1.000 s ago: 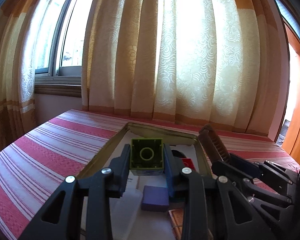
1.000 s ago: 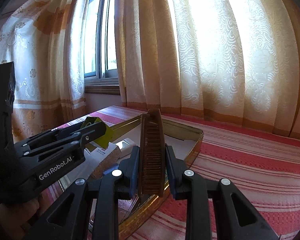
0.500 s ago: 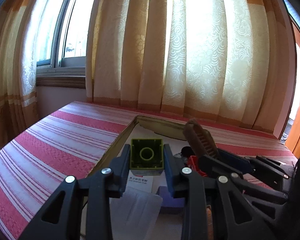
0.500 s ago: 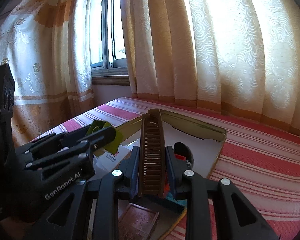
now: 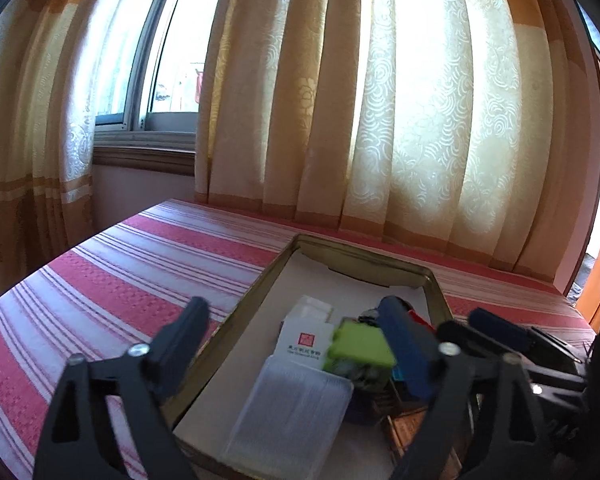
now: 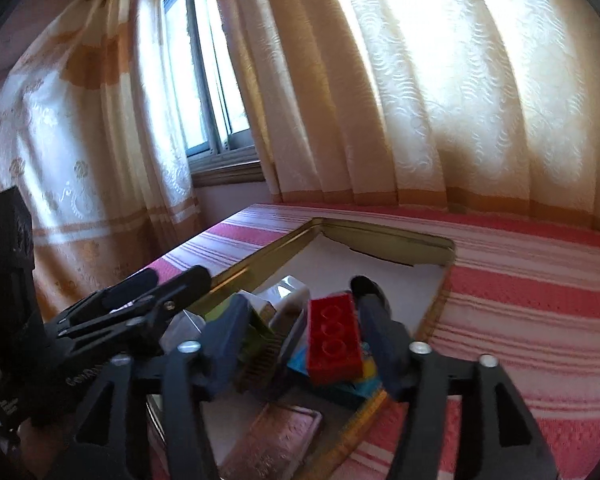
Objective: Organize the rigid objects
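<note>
A gold-rimmed tray lies on the striped cloth and holds a pile of objects. My left gripper is open over it; the green block lies free in the tray, beside the right finger. A white card box and a clear plastic case lie in front. My right gripper is open above the pile; the brown comb lies in the tray next to a red brick, with a blue item under it.
The red-and-white striped cloth covers the table around the tray. Curtains and a window stand behind. A brown embossed flat piece lies at the tray's near end. The left gripper shows in the right wrist view.
Both grippers have opened. The green block has dropped from the left gripper into the tray, and the comb has dropped from the right gripper onto the pile.
</note>
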A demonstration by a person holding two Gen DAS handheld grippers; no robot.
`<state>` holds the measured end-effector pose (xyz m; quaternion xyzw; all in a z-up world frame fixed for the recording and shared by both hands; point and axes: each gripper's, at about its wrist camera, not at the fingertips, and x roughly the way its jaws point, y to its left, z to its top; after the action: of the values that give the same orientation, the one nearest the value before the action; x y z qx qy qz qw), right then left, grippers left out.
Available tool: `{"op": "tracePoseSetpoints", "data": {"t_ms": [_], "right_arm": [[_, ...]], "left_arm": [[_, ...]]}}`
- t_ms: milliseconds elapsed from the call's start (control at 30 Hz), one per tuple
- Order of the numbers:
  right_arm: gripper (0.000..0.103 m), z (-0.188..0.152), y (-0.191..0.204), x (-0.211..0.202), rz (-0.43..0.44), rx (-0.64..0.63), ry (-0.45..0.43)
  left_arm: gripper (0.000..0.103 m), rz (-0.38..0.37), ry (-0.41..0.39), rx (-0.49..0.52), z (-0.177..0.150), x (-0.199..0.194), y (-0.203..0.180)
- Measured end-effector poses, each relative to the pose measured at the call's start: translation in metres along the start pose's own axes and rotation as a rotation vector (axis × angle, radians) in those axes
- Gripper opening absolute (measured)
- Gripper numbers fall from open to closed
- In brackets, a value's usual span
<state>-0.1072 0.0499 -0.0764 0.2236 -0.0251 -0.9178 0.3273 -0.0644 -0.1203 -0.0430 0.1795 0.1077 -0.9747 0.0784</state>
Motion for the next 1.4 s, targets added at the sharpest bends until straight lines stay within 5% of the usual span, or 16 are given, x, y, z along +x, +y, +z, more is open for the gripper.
{"op": "tracePoseSetpoints", "data": {"t_ms": [633,1400], "right_arm": [[0.099,0.015,0.029,-0.079,-0.225,-0.185,-0.171],[0.100,0.017,0.039,-0.078,-0.195,-0.181,-0.156]], "left_arm": [[0.103,0.090,-0.050,0.132,0.010,-0.059,-0.025],[0.103,0.106,0.020,0.038,0.012,-0.049,0.004]]}}
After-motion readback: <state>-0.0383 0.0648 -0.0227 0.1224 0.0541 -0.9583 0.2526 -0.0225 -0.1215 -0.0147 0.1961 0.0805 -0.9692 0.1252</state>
